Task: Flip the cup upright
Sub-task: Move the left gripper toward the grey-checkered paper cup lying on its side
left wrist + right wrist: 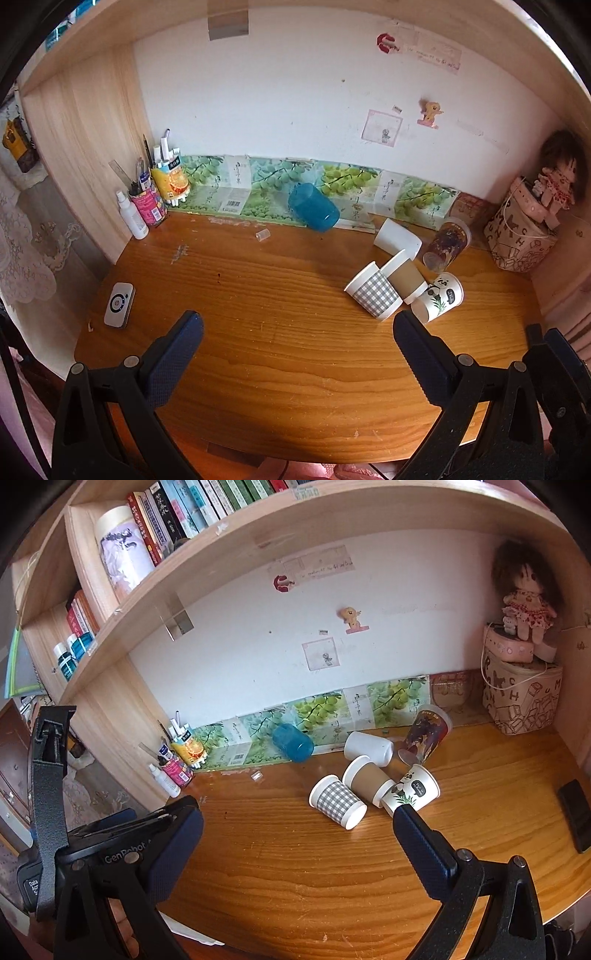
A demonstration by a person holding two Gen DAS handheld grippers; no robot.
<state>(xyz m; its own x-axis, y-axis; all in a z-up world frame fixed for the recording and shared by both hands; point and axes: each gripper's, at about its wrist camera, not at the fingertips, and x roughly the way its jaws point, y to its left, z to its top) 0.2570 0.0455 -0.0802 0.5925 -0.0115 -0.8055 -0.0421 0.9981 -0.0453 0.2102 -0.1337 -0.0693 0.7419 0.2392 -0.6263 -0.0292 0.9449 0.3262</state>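
"GenRobot" is printed on the left gripper [122, 834] at lower left of the right wrist view. Paper cups, a gingham cup [373, 295] and a panda cup [439, 297], lie tipped on the wood-grain surface [280, 354]. Both grippers' jaws gape wide, holding nothing; right gripper [297, 818].

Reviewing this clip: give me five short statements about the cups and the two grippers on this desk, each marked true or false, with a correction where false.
1. The blue cup lies on its side near the back wall. True.
2. The left gripper is shut on the checked cup. False: its jaws are open and hold nothing.
3. The checked cup lies beside the brown-sleeved cup. True.
4. The panda cup stands upright. False: it lies tipped over on the desk.
5. The right gripper is open, short of the cups. True.
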